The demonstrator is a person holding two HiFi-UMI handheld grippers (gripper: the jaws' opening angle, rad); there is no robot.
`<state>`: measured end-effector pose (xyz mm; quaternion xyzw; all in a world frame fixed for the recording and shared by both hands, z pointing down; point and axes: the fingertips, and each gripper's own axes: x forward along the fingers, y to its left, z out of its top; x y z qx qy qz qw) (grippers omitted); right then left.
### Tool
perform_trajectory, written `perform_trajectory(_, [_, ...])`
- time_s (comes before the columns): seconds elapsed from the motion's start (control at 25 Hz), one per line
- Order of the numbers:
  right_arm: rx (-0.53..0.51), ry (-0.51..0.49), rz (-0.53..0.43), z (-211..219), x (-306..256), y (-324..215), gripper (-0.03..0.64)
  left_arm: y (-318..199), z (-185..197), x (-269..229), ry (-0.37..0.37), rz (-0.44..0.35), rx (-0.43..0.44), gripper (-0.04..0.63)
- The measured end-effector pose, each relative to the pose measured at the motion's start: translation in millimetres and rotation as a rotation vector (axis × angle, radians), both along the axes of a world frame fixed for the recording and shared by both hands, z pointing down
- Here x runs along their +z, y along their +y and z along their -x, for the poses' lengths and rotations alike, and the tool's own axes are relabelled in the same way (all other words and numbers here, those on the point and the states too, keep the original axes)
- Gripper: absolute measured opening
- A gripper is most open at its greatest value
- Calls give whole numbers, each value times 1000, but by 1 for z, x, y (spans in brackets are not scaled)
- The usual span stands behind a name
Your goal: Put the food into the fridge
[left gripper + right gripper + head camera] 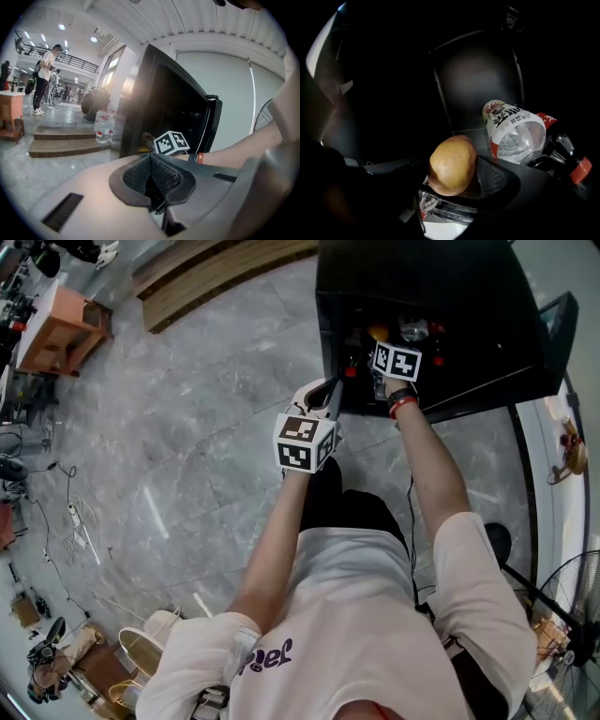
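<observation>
A person is reaching the right gripper into the fridge, its jaws gripping an orange wide, apparently to shelve it beside a bottle. The left gripper, jaws pinched together and empty, is hanging clear outside.

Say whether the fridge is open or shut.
Open. The fridge has its door swung aside, and the right gripper reaches inside, holding a fruit.

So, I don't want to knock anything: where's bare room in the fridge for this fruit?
Bare shelf lies behind the fruit, left of the clear bottle; further left looks empty but is too dark to confirm. The right side is crowded with the clear bottle and red-capped bottles.
</observation>
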<state>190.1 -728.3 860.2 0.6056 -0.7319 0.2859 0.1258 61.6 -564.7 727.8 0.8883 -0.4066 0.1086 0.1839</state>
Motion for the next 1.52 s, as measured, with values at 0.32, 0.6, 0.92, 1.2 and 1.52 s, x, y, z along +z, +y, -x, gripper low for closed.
perform_trajectory(0.32, [-6,25,-37,-4,-9,3,377,2,-10,-3,-11,-2,12,18])
perform_trajectory(0.6, [-32,42,-36,-1,-19,13,397,11,-11,-15,-18,-10,17,18])
perform_trajectory(0.92, [-43,47,-30,-5,-39,36,397,26,-7,-35,-19,-6,0,18])
perform_trajectory(1.2, [-45,32,-19,-10,-64,68,396,46,-10,-58,-26,14,-1,18])
perform_trajectory(1.52, [-57,24,-6,-17,-91,103,390,75,-19,-86,-21,28,1,18])
